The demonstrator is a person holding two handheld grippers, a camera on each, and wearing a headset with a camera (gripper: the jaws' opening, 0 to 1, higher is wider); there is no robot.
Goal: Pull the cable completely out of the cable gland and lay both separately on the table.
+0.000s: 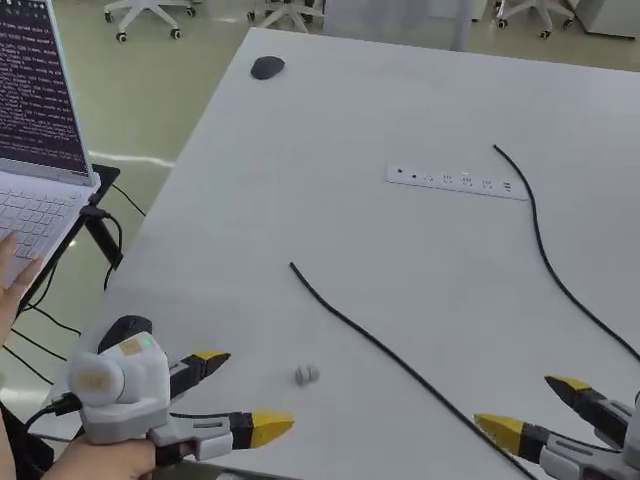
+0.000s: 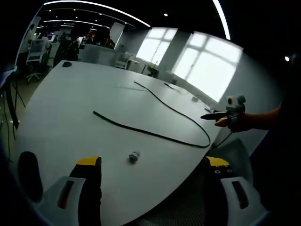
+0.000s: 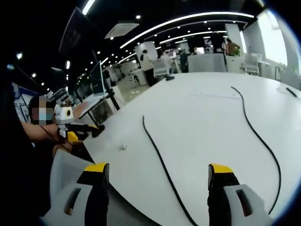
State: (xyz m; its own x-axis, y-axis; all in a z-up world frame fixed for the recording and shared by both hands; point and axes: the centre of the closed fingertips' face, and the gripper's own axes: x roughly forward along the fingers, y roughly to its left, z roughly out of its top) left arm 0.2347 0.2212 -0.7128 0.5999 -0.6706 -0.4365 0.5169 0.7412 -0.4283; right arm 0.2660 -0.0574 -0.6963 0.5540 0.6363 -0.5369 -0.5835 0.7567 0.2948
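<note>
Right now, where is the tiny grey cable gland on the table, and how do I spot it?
Look at the big white table, near the edge closest to the person. A long black cable runs across it; the cable gland lies left of it, not touching it, ahead of the left gripper. It is the only small, stubby grey piece there.

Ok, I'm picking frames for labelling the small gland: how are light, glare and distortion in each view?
Head view: even, soft light with only faint shadows, the gland small but distinct on the table. Left gripper view: fisheye bends the table edge, the windows are blown out. Right gripper view: ceiling strips glare against a dark room, the gland is a mere speck.
</note>
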